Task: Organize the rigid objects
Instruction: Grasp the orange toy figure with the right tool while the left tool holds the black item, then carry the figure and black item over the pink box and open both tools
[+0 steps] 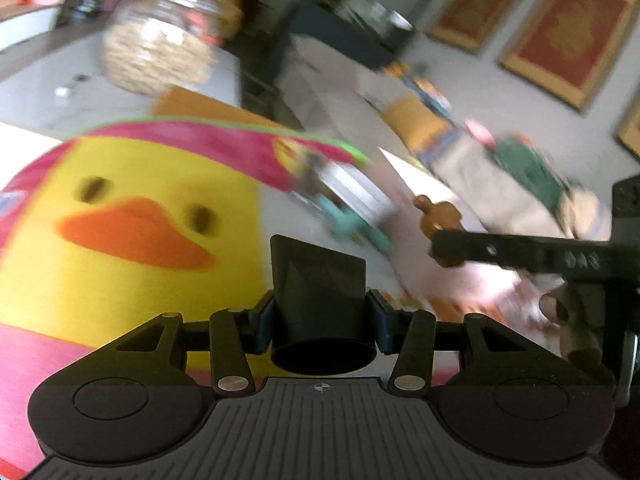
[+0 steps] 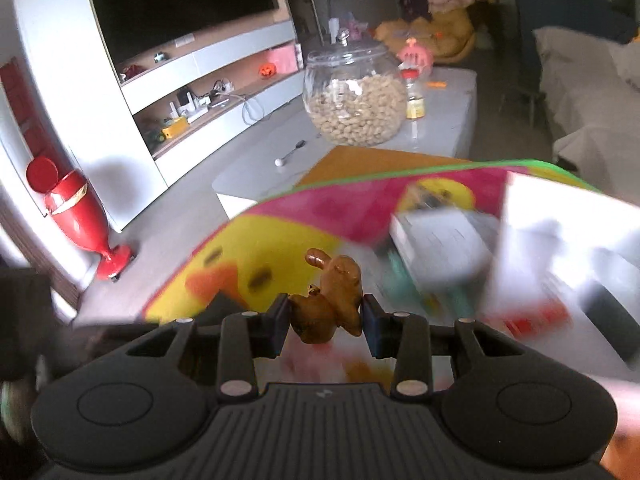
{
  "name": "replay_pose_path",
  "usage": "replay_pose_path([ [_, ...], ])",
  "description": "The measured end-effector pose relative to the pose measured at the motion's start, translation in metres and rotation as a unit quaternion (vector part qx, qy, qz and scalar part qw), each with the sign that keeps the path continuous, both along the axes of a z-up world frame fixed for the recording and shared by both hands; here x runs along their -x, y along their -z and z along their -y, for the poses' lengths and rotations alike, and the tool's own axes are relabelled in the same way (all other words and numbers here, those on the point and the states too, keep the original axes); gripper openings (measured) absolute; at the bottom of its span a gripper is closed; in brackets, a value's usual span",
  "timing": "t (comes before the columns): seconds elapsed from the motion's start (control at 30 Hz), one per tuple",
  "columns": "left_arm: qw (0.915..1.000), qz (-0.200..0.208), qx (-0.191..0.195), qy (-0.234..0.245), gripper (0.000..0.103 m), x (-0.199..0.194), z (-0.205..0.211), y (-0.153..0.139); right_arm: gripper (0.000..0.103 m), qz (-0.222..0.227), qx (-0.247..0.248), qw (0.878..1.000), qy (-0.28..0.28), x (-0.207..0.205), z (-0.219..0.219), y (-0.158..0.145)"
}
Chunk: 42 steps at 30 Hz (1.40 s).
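Pink duck-print mat (image 2: 304, 216) on table (image 2: 256, 152)

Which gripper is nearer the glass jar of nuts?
Cannot tell for sure. The glass jar sits far back on the table, beyond both. The left gripper holds a black funnel-like piece; the right gripper holds a brown figurine.

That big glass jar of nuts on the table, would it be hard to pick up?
Probably. The jar looks over half full, so likely heavy. Its smooth, bulging glass wall seems slippery and too wide for jaws. The knobbed lid may lift off alone, and glass could break if dropped.
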<state>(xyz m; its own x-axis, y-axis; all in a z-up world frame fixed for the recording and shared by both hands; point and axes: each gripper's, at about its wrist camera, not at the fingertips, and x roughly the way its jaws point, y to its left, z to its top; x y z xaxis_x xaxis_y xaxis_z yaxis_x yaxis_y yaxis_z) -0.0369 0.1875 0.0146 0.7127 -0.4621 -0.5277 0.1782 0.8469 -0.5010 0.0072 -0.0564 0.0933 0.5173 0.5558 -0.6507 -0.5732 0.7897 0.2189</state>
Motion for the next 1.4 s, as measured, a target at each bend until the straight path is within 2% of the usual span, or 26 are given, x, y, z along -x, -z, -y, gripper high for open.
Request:
replay_pose_path([
  [0.13,0.9956,-0.013,-0.016,0.091,0.052,0.002,0.047,-0.001,0.037,0.011,0.011,0.999,0.047,0.048,0.059,0.007],
  [0.27,0.9839,-0.029,-0.042,0.171,0.052,0.004,0.100,0.002,0.037,-0.002,0.027,0.993,0.117,0.080,0.110,0.026],
  [0.37,0.9756,-0.026,-0.052,0.212,0.052,0.006,0.133,-0.004,0.037,0.029,0.036,0.984,0.171,0.093,0.139,0.028],
  [0.47,0.9735,0.009,-0.051,0.223,0.052,-0.003,0.153,-0.028,0.037,0.064,0.017,0.976,0.209,0.104,0.164,0.019],
  [0.6,0.9760,0.086,-0.076,0.185,0.052,-0.033,0.173,-0.070,0.038,0.097,-0.010,0.967,0.236,0.110,0.185,0.015],
  [0.7,0.9791,0.111,-0.085,0.147,0.052,-0.060,0.185,-0.088,0.038,0.097,-0.022,0.966,0.237,0.107,0.189,0.021],
  [0.8,0.9856,0.088,-0.089,0.114,0.052,-0.096,0.196,-0.087,0.038,0.084,-0.034,0.966,0.241,0.103,0.197,0.031],
  [0.9,0.9889,0.032,-0.108,0.096,0.051,-0.128,0.204,-0.068,0.038,0.075,-0.036,0.964,0.253,0.101,0.207,0.041],
  [0.97,0.9900,0.024,-0.114,0.079,0.049,-0.137,0.202,-0.058,0.038,0.070,-0.032,0.961,0.266,0.099,0.210,0.046],
  [1.07,0.9924,0.054,-0.097,0.052,0.049,-0.133,0.183,-0.059,0.038,0.064,-0.031,0.959,0.275,0.098,0.214,0.052],
  [1.2,0.9949,0.074,-0.064,0.026,0.049,-0.115,0.148,-0.066,0.038,0.056,-0.032,0.960,0.274,0.096,0.213,0.056],
  [1.4,0.9915,0.071,-0.108,-0.016,0.049,-0.071,0.112,-0.058,0.038,0.067,-0.058,0.960,0.267,0.083,0.206,0.037],
])
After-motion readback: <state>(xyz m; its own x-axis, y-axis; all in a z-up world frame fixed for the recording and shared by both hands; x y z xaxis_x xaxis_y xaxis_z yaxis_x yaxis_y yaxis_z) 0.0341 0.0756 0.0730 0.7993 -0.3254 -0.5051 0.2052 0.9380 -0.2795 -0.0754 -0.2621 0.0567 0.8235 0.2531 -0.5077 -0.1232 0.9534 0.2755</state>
